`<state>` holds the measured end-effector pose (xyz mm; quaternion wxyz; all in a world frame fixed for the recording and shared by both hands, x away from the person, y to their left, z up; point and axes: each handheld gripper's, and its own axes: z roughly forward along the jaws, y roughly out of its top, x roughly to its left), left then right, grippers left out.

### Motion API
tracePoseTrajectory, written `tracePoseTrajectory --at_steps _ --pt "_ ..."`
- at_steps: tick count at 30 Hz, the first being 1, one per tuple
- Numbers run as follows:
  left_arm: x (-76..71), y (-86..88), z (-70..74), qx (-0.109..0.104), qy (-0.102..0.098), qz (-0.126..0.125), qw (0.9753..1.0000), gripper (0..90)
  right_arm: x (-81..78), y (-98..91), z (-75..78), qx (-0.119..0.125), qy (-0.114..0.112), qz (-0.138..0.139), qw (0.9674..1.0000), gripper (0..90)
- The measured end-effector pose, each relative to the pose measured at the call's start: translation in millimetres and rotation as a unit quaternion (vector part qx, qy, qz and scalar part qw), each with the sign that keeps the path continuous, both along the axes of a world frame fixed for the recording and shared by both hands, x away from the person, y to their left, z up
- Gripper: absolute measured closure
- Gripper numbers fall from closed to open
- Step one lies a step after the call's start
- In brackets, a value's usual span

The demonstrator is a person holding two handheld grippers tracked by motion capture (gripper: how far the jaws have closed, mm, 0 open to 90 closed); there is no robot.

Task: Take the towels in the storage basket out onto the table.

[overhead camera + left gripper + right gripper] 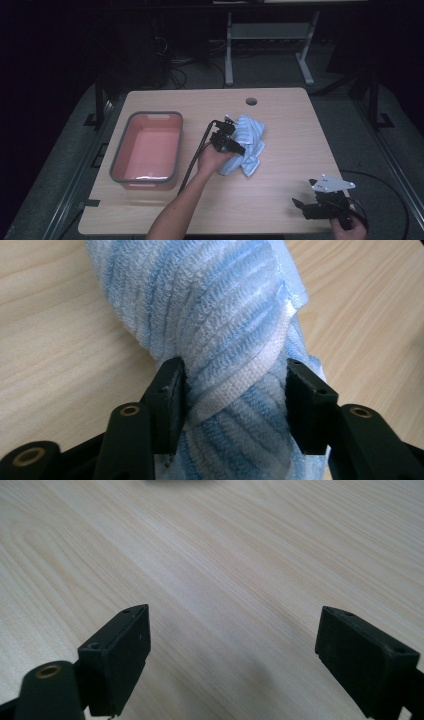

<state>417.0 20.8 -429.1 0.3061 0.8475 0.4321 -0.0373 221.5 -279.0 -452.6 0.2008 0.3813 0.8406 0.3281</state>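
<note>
In the high view, a blue-and-white striped towel [248, 142] lies crumpled near the middle of the wooden table [280, 200], right of a grey-rimmed pink tub [147, 148], and the left gripper [232, 146] is on the towel, while the right gripper [300, 205] is near the table's front right corner. In the left gripper view, the left gripper [235, 390] has its jaws pressed on a fold of the towel [220, 315]. In the right gripper view, the right gripper [232, 650] has its jaws wide apart over the bare table [225, 555].

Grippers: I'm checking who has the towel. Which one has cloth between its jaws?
The left gripper: blue-striped towel bunched between its jaws. The right gripper is open over bare table.
</note>
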Motion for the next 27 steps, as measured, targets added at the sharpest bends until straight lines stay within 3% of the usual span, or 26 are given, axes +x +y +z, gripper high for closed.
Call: tracePoseTrajectory --at_steps 12,23,27 --pt "-6.1 6.0 1.4 -0.016 0.0 0.002 0.9999 38.6 2.2 3.7 -0.7 -0.001 0.004 0.004 1.0 13.9" --pt "-15.3 13.3 6.5 -0.027 -0.008 0.002 0.9996 35.4 2.3 1.7 1.1 -0.001 0.0 0.001 1.0 13.9" --pt "-17.8 18.1 7.0 -0.04 -0.009 0.002 0.9992 36.0 3.0 2.5 0.3 -0.002 0.002 0.007 1.0 14.0"
